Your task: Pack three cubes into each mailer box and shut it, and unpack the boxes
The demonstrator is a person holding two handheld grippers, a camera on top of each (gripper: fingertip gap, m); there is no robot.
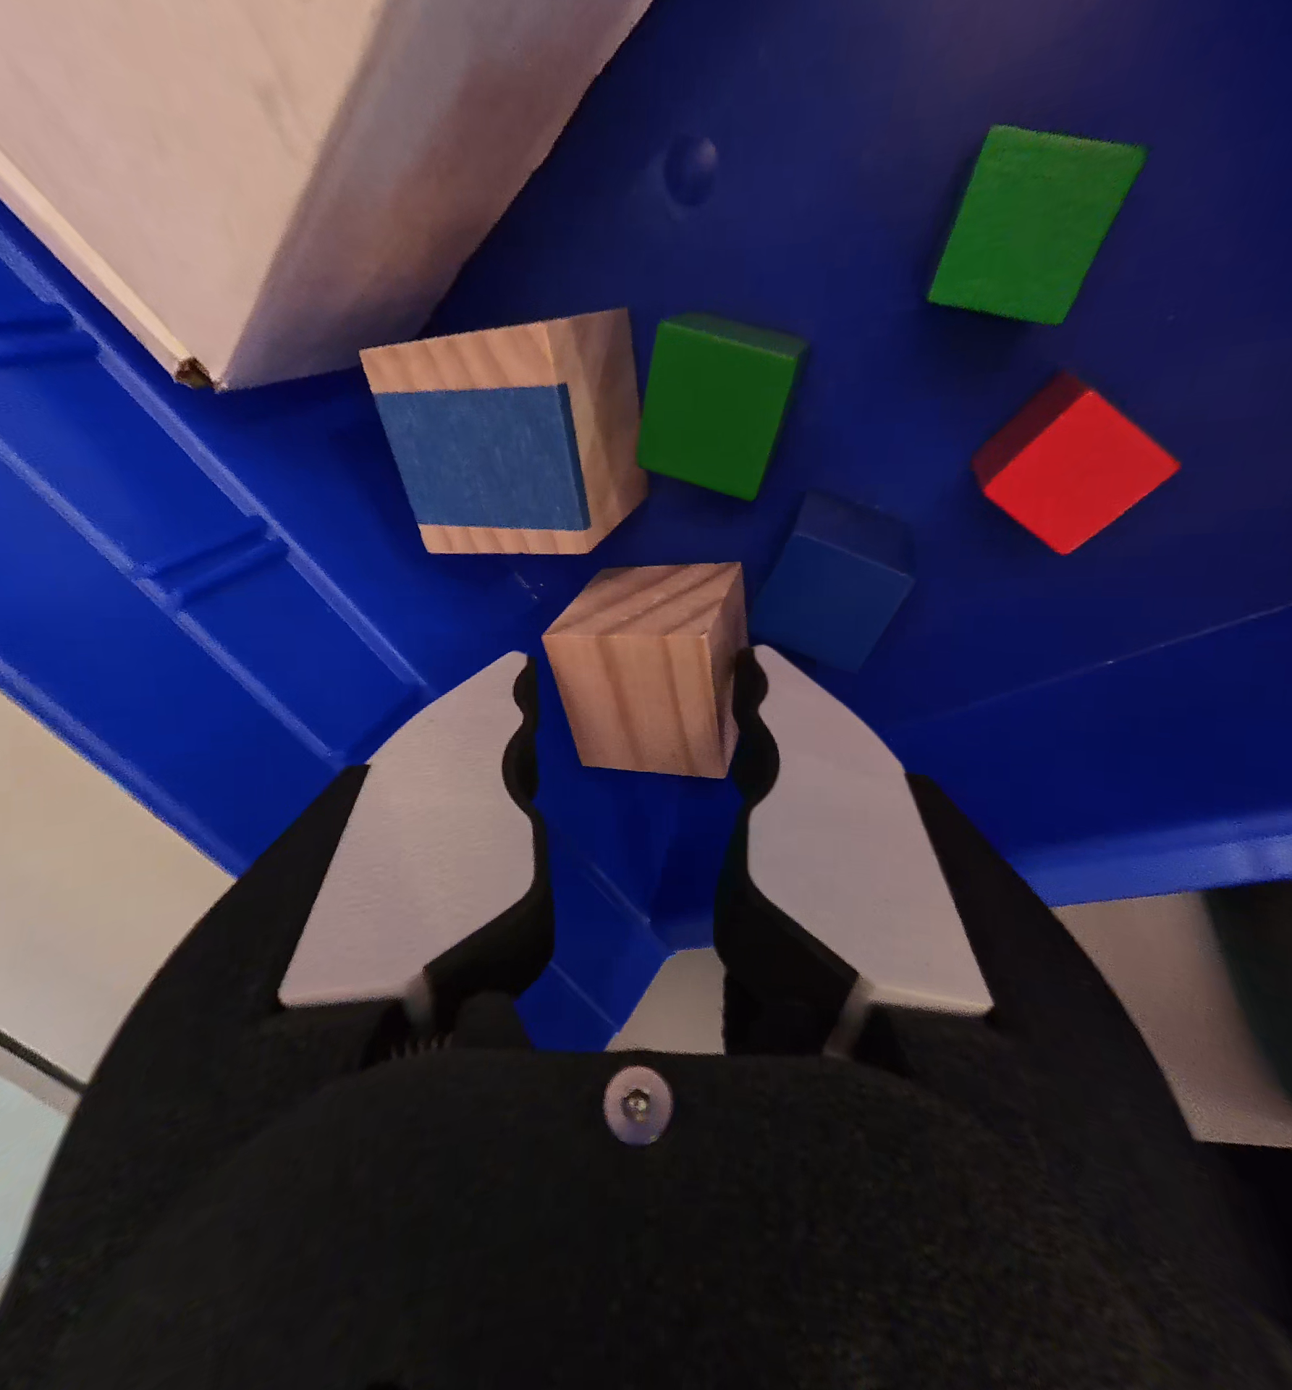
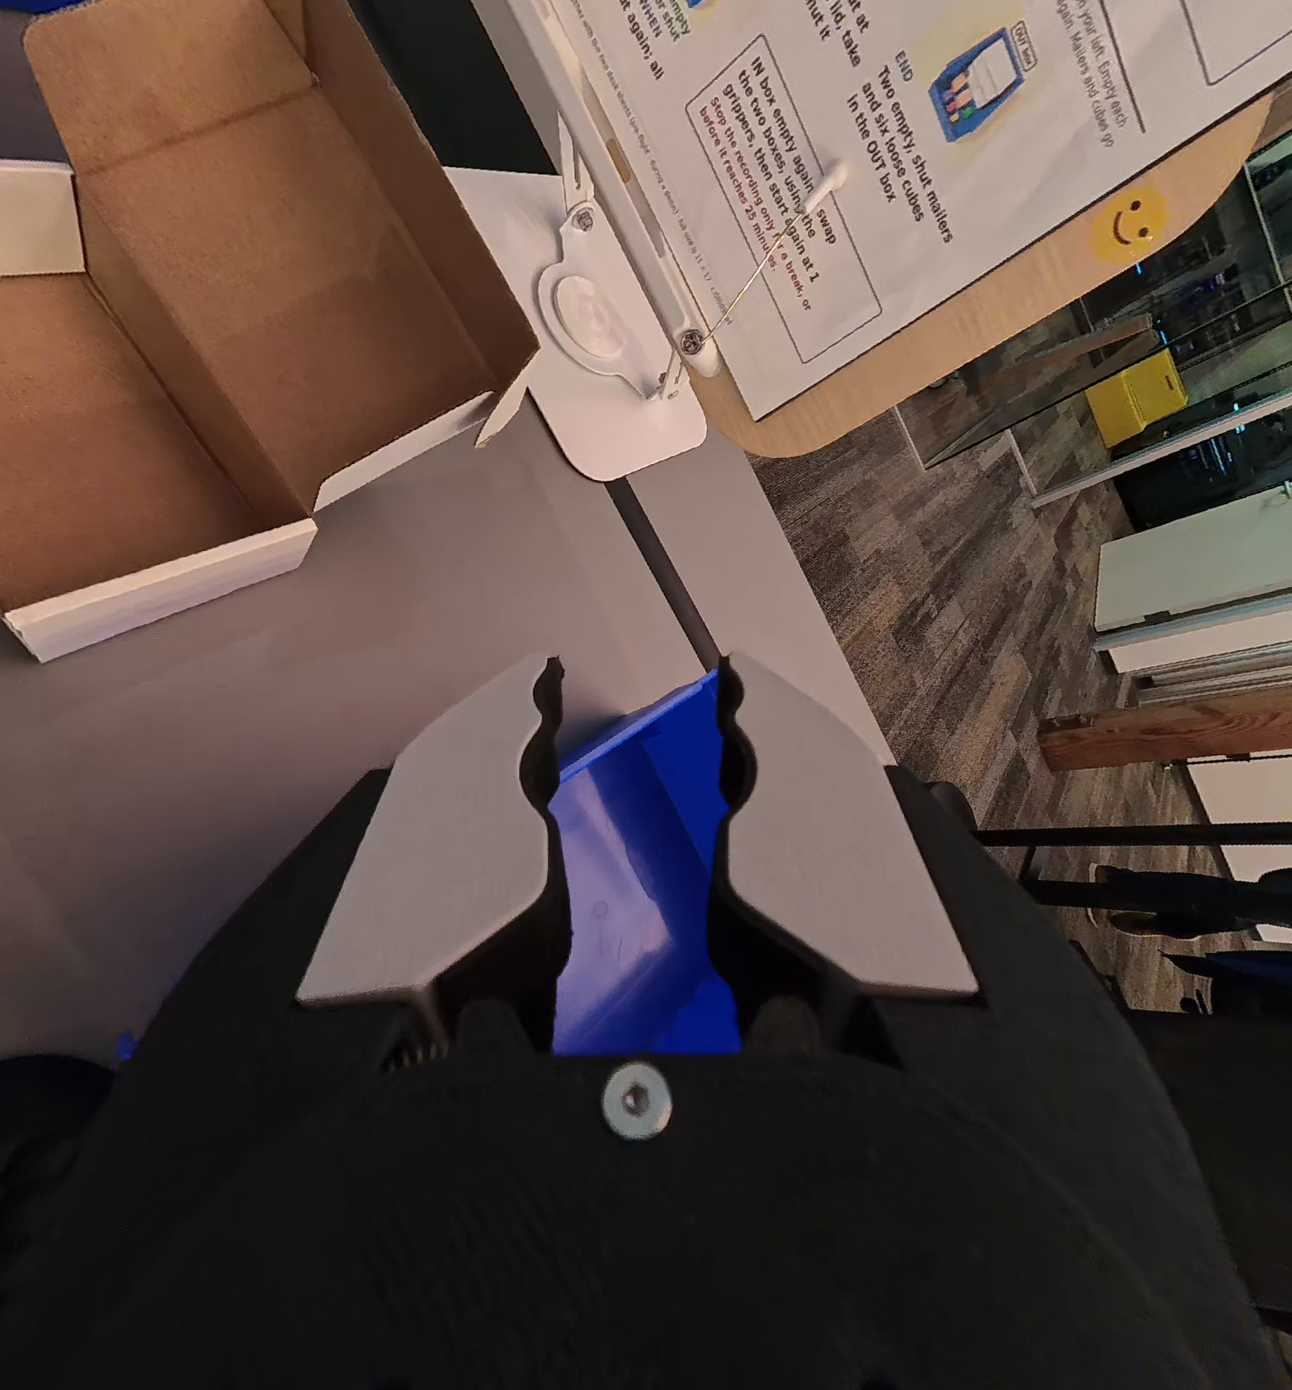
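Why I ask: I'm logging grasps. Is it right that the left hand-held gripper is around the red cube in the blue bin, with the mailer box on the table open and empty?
Not quite. The left wrist view shows the left hand-held gripper around a plain wooden cube; the red cube lies apart. The rest holds: blue bin, open, empty mailer box.

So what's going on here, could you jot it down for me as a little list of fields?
Setting: blue bin holding loose cubes; open mailer box on a grey table
Left gripper: open, fingers either side of a plain wooden cube, not yet clamped
Right gripper: open, empty, above a blue bin's edge
Other cubes: wooden cube with blue tape, two green, one red, one blue
Mailer box: lid open, empty as far as visible
Likely next: close on the wooden cube
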